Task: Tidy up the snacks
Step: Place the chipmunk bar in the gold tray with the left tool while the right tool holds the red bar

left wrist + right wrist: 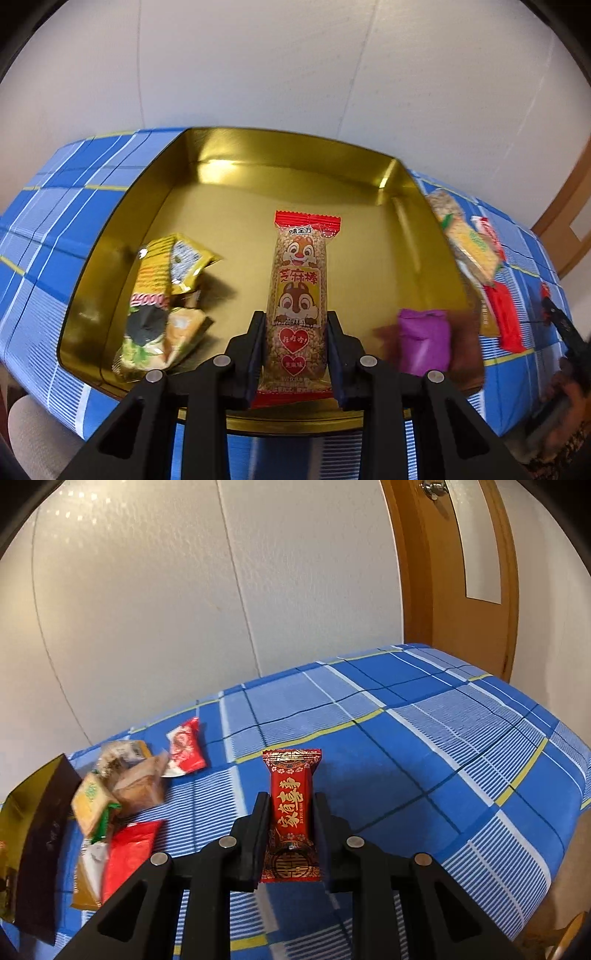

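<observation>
A home room: blue plaid tablecloth, white wall, wooden door.

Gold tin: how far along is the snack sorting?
Partly done. The gold tin holds a few snacks: a yellow packet and a purple packet. In hand: left gripper clamps a sesame stick over the tin; right gripper holds a red candy. Left: the snack pile on the blue checked cloth.
</observation>
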Action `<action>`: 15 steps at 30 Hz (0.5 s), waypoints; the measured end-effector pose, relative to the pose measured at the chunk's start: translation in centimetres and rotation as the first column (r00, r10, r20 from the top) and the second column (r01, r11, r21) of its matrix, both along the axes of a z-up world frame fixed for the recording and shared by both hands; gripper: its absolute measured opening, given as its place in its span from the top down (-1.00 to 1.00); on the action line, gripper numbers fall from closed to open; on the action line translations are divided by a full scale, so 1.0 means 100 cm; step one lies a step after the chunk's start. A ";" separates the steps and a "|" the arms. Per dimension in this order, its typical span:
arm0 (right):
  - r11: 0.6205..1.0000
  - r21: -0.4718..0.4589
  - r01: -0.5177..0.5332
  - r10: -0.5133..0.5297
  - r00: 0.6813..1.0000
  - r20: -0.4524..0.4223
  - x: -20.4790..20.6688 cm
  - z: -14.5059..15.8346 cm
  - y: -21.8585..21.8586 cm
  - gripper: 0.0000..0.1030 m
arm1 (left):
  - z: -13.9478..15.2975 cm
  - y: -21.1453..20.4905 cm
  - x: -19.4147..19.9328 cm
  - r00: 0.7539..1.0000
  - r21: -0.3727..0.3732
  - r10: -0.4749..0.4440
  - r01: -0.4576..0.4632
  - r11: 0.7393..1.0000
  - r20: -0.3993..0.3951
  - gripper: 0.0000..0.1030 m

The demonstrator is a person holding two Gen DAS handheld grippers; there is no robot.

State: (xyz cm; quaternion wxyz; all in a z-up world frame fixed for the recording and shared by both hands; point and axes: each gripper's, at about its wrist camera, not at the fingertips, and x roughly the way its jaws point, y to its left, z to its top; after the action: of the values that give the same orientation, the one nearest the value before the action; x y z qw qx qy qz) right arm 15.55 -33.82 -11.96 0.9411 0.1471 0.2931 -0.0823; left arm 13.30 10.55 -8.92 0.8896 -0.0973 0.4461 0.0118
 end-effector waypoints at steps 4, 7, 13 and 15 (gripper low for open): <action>0.999 0.001 -0.036 0.036 0.999 0.027 -0.005 0.003 0.010 0.56 | -0.005 0.012 -0.002 1.000 0.013 0.026 -0.025 1.000 -0.010 0.40; 0.998 -0.006 -0.055 0.055 0.998 0.032 -0.007 0.002 0.016 0.56 | -0.008 0.014 0.000 0.999 0.032 0.040 -0.040 0.999 -0.014 0.40; 0.997 0.005 -0.074 0.073 0.996 0.042 -0.014 0.002 0.023 0.56 | -0.011 0.021 0.005 0.997 0.061 0.069 -0.067 0.996 -0.020 0.40; 0.997 0.008 -0.081 0.081 0.996 0.045 -0.017 0.002 0.025 0.56 | -0.013 0.025 0.006 0.997 0.073 0.075 -0.074 0.995 -0.019 0.40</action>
State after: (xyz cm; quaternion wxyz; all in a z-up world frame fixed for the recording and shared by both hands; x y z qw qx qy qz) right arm 13.83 -31.30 -11.79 0.9492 0.1414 0.2783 -0.0395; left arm 13.94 13.03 -10.17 0.8865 -0.0817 0.4512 0.0621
